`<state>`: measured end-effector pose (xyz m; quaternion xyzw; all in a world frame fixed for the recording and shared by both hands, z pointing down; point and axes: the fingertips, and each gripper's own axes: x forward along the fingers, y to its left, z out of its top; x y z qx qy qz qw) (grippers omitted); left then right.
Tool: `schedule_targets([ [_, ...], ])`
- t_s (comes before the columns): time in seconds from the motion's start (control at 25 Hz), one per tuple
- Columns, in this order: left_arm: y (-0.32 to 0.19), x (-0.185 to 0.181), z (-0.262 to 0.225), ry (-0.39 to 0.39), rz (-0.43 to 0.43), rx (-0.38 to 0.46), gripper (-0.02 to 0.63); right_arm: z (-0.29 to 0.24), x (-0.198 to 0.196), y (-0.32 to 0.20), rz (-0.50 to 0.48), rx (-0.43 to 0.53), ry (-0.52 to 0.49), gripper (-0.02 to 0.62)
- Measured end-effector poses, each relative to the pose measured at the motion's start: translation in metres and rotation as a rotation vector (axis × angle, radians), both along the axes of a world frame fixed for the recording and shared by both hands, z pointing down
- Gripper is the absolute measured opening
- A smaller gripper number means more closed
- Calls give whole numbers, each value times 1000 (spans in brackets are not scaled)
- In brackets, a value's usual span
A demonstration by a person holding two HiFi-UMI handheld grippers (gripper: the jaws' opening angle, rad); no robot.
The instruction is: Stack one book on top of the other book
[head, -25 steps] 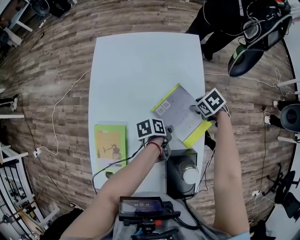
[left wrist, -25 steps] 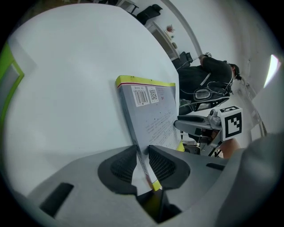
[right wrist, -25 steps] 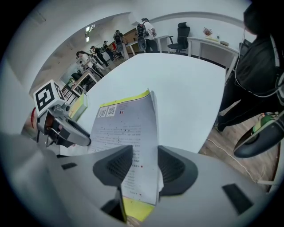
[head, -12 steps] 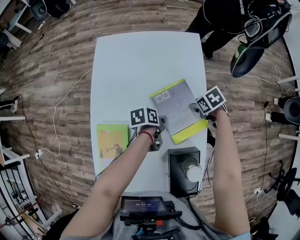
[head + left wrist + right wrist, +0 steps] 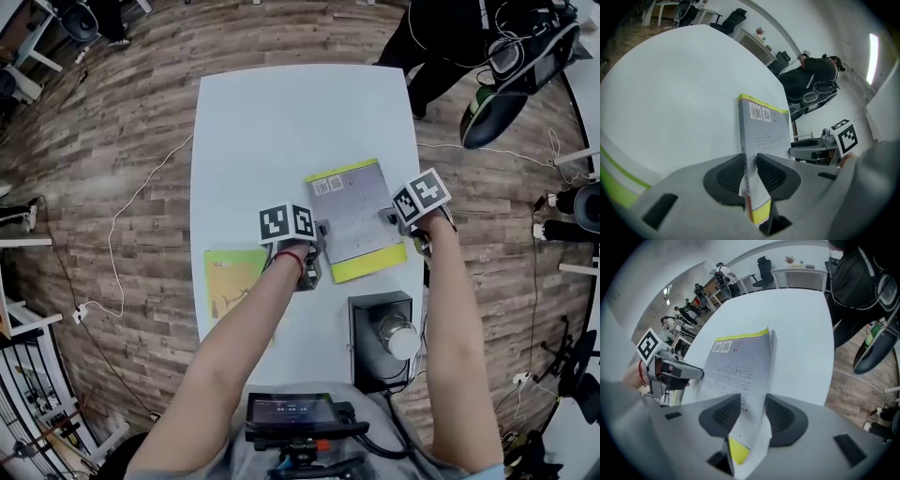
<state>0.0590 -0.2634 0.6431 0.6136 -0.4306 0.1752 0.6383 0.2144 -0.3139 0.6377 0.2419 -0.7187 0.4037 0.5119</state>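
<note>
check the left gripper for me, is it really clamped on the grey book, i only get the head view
observer: yes. in the left gripper view the left gripper has both pads pressed on the grey book, one on each face of its edge.
operator: and the right one
observer: the right gripper has the book's opposite edge between its jaws, near a corner with a yellow-green band.
operator: clean grip there
observer: less tidy. in the right gripper view the cover and pages fan apart between the pads.
</note>
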Motion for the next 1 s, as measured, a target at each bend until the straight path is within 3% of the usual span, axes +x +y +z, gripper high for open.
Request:
schedule_targets([
  [0.56,-24,-64,-4,-42,79,68,97,-2,-53,24,106,-47,-62,176],
  [1.0,-36,-79,-5,-30,109,104,97,-3,-69,15,269,-2,-127,176],
])
